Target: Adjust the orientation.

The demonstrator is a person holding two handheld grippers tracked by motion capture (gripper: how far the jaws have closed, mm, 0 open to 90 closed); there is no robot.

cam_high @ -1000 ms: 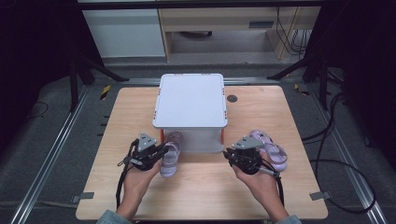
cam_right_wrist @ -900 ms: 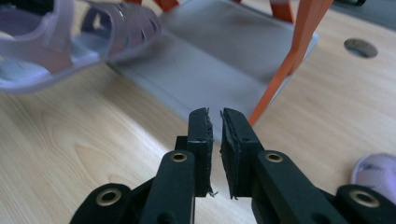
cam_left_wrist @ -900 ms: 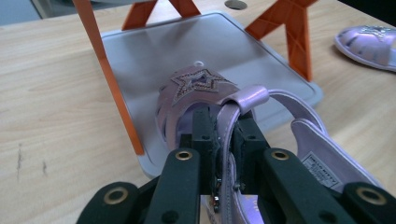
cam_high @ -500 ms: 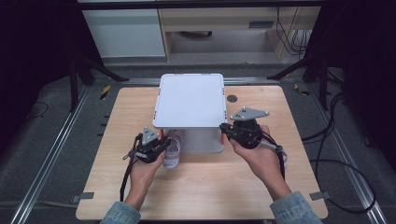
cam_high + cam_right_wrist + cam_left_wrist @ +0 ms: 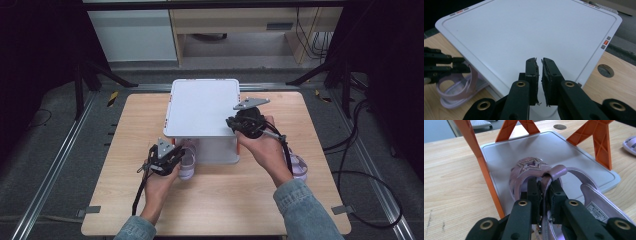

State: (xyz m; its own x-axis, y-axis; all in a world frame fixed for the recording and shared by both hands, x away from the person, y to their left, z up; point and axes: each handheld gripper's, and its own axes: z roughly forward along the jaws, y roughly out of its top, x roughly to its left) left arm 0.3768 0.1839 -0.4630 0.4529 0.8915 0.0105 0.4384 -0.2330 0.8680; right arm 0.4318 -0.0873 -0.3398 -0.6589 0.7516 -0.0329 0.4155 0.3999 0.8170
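left gripper [image 5: 172, 159]: jaws clamped on the heel strap of a sandal [image 5: 187, 161], at the front left corner of the rack [image 5: 202, 107]; own view has the strap [image 5: 549, 180] pinched between the two pads.
sandal: lilac, star decoration [image 5: 531, 165] on the toe strap; toe end sits on the rack's bottom shelf [image 5: 574, 162], heel end sticks out past the shelf's front edge, toward the person.
right gripper [image 5: 235, 124]: above the rack's top shelf, near its front right corner; jaws all but closed, thin slit between the pads, nothing in them. Jaws were just closing, then eased back a hair.
right gripper view: gripper [image 5: 539, 75] points across the white top shelf [image 5: 529, 35]; left gripper's jaws and the sandal's straps [image 5: 456, 85] show at that shelf's near left edge, lower down.
second sandal [image 5: 298, 167]: same lilac, flat on the table [image 5: 125, 150], off the rack's front right corner, partly behind the right forearm; apart from both grippers.
rack: white shelves, orange legs [image 5: 601, 140], at the middle of the table toward the back.
table hole [image 5: 605, 70]: round, just past the rack's right edge in the right gripper view.
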